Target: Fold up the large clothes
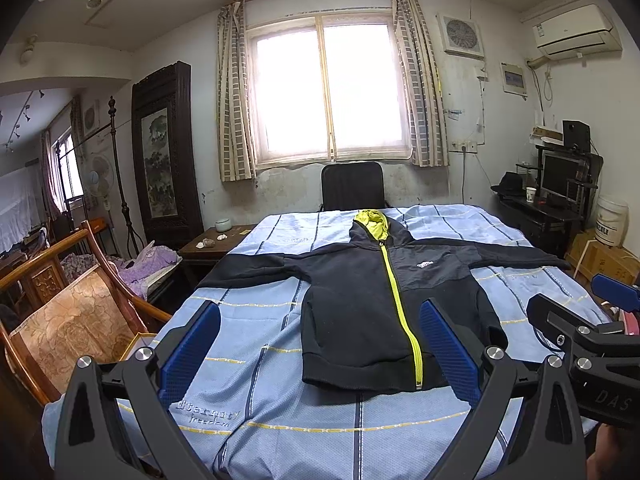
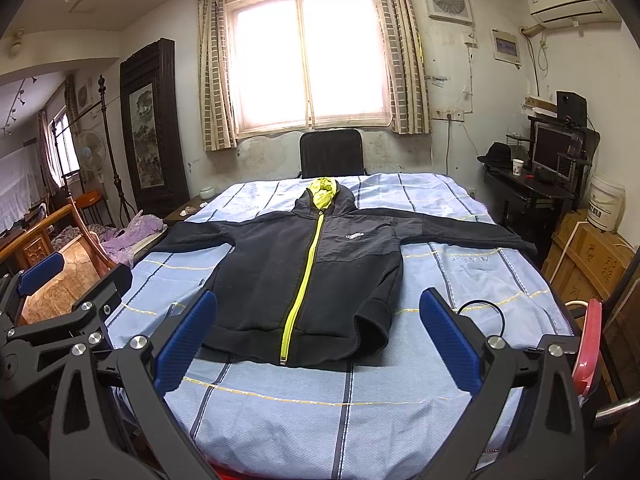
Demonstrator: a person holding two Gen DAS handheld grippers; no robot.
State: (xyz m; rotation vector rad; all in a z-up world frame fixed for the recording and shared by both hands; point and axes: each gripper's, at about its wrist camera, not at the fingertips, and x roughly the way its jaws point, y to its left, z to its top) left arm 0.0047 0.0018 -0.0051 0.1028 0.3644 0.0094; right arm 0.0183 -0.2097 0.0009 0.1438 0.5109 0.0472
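Note:
A black hooded jacket (image 1: 360, 304) with a yellow-green zipper and hood lining lies face up and flat on the blue bed sheet (image 1: 248, 320), both sleeves spread out sideways. It also shows in the right wrist view (image 2: 288, 276). My left gripper (image 1: 320, 344) is open and empty, held above the near end of the bed in front of the jacket's hem. My right gripper (image 2: 318, 336) is open and empty, beside the left one, also short of the hem. Each gripper shows at the edge of the other's view.
A carved wooden chair (image 1: 68, 320) stands left of the bed, with a low table (image 1: 212, 246) behind it. A black chair (image 1: 352, 186) is at the bed's far end under the window. A desk with a monitor (image 2: 552, 156), a white bucket (image 2: 606, 200) and cardboard boxes (image 2: 588, 264) stand on the right.

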